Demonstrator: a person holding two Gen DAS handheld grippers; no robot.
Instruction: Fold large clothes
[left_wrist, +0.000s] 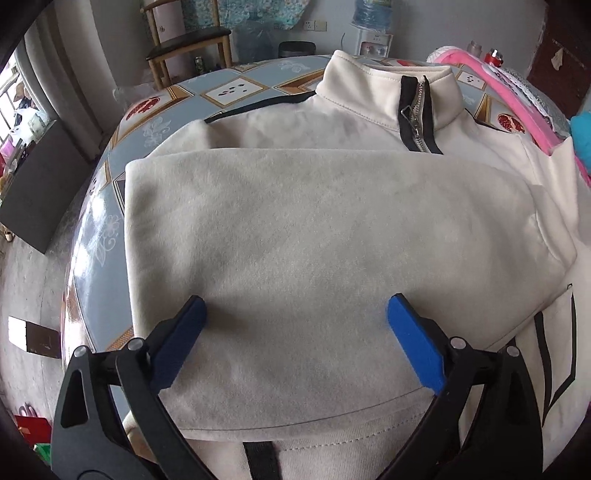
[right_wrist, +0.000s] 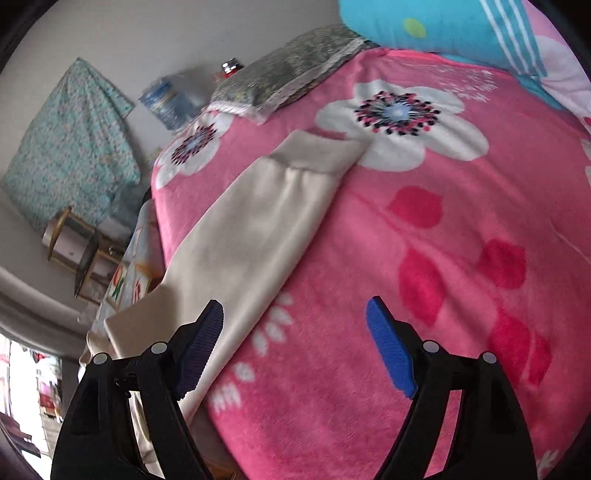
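Left wrist: sweatshirt beneath gripper.

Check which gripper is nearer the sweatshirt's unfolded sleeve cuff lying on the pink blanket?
Right. The right gripper hangs open over that sleeve, with the cuff ahead. The left gripper is open over the folded body; no cuff shows there.

Daylight comes in soft from the window on the left, blown out white. The glossy tablecloth catches glare. The left wrist view is sharp; the right wrist view smears with motion (worst toward the wall). Both bend heavily, with dark corners.
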